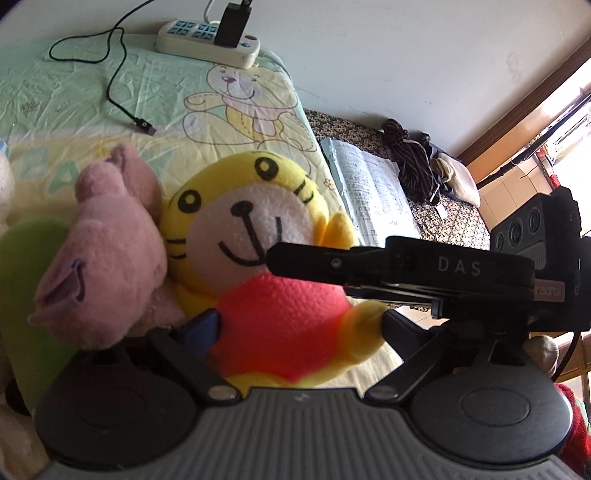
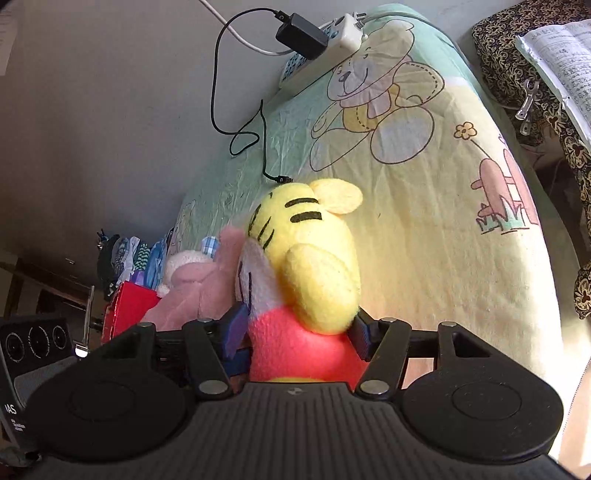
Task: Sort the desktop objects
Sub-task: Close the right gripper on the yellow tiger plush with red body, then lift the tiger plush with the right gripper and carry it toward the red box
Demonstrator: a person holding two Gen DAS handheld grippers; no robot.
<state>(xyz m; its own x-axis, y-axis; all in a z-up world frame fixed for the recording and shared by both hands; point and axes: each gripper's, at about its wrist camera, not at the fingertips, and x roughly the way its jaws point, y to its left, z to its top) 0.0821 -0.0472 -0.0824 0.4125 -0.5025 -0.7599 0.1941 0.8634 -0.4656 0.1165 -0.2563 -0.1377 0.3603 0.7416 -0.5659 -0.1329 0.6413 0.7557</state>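
The left gripper [image 1: 295, 325] is squeezed onto the yellow tiger toy [image 1: 258, 258], with one blue pad on each side of the toy's red shirt, and the right gripper [image 2: 295, 332] is squeezed onto the same yellow tiger toy [image 2: 306, 273] too, its two blue pads pressing the red shirt from both sides. In the left wrist view the black arm of the right gripper reaches in from the right and lies across the toy just under its smiling face. The tiger toy sits near the front of the bed, on a soft sheet [image 1: 110, 122] that is green far away and yellow close by, with a cartoon bear [image 1: 240, 107] drawn on it. A pink plush toy [image 1: 107, 254] leans right against the tiger's left side, touching it. Something green and round [image 1: 26, 273] is just left of the pink toy. Far back on the sheet lies a white power strip [image 1: 207, 40] with a black charger [image 1: 232, 22] plugged into it, and a thin black cable [image 1: 114, 81] curls over the sheet and ends in a small plug in front of the toys' heads. To the right of the bed is a dark cloth with a flower pattern [image 1: 369, 136], and on it lie an open sheet of printed paper [image 1: 373, 192] and a striped bundle of cloth [image 1: 410, 162]. In the right wrist view a red box [image 2: 129, 306] stands to the left, past the pink toy
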